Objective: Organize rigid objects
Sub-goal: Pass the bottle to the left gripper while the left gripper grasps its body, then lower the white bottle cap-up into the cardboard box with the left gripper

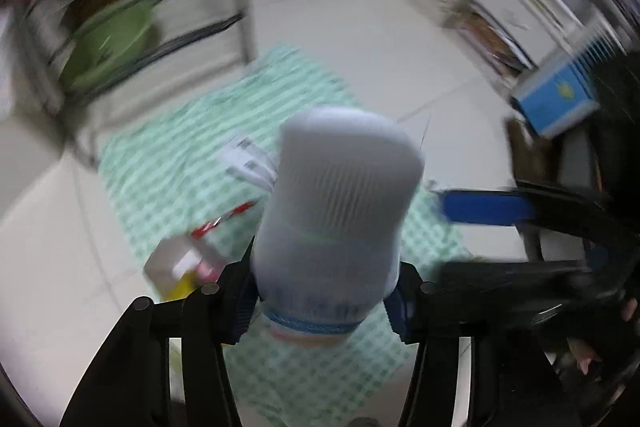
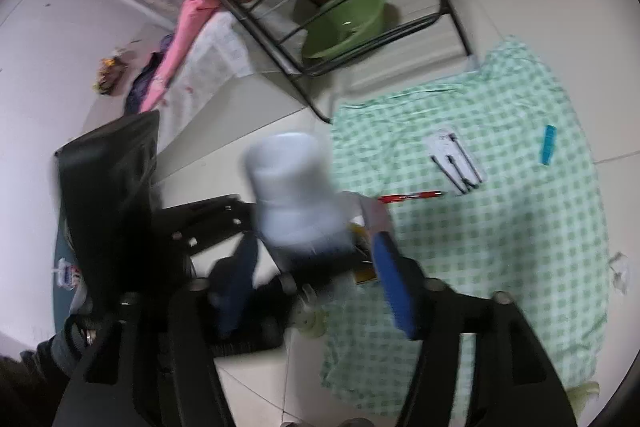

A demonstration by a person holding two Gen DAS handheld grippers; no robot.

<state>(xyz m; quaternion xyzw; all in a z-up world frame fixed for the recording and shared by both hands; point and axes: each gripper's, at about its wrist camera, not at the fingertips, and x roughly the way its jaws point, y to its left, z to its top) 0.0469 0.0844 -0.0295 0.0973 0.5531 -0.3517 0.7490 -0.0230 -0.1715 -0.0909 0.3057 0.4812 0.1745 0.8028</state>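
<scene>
1. The left gripper (image 1: 324, 301) pinches the pale grey ribbed plastic bottle (image 1: 340, 195) near its base, lifted above the green-checked cloth (image 1: 168, 167) on the floor.
2. The right gripper (image 2: 316, 291) hangs with jaws spread, empty, just beside the bottle.
3. Risk: the low pinch may let the tall bottle tip and drop onto the red pen (image 2: 412, 195) below.

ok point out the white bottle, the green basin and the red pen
white bottle (image 1: 336, 195): left wrist view, on its ribbed side above the gripper pads
green basin (image 2: 352, 23): right wrist view, on its rim under the black rack
red pen (image 2: 412, 195): right wrist view, on its barrel
</scene>
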